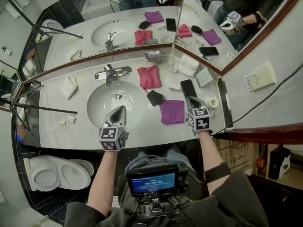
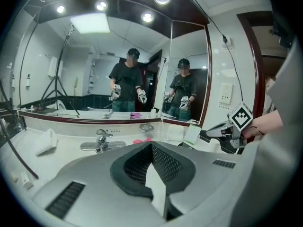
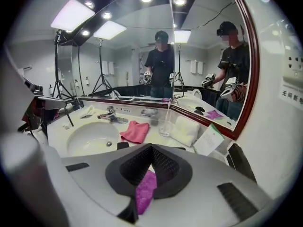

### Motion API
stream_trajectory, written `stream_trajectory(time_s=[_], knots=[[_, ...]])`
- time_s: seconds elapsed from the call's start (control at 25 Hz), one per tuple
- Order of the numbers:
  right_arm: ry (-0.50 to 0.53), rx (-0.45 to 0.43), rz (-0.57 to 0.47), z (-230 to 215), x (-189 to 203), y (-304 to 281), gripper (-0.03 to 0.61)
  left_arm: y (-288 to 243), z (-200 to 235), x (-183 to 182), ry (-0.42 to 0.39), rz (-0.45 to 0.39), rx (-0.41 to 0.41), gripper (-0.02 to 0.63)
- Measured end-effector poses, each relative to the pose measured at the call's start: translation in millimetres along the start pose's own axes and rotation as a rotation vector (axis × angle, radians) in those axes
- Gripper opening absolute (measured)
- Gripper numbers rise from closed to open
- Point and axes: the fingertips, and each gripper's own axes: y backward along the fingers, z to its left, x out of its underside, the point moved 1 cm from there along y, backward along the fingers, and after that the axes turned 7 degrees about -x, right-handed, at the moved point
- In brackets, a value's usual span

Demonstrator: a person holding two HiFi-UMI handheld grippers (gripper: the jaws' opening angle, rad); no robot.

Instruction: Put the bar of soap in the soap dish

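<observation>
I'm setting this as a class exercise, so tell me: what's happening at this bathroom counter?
A person stands at the counter holding two grippers. The left gripper and right gripper hover with jaws shut on nothing, the right near the purple cloth. The soap dish sits by the mirror, untouched.

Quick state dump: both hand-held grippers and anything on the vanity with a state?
Left hand-held gripper: shut, empty.
Right hand-held gripper: shut, empty.
Faucet: no water running.
Soap dish: upright, contents unclear.
Glass: upright.
Purple cloth: spread flat.
White towel: folded.
Phone: screen dark.
</observation>
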Motion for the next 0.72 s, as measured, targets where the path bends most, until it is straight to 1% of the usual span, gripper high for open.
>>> stream_trajectory(time_s=[0.2,0.36,0.52,0.72], knots=[[-0.045,0.016,-0.011,5,3,6,0.015,5,-2,-2,-0.024,-0.003,0.052,0.0],[-0.082,0.031,-0.024,13,8,10,0.015,7,3,-4,-0.057,-0.01,0.081,0.0],[-0.133,0.053,-0.047,25,14,19,0.015,7,5,-6,-0.094,-0.012,0.129,0.0],[-0.204,0.067,-0.054,39,31,28,0.015,1,-2,-7,-0.2,0.005,0.186,0.0]])
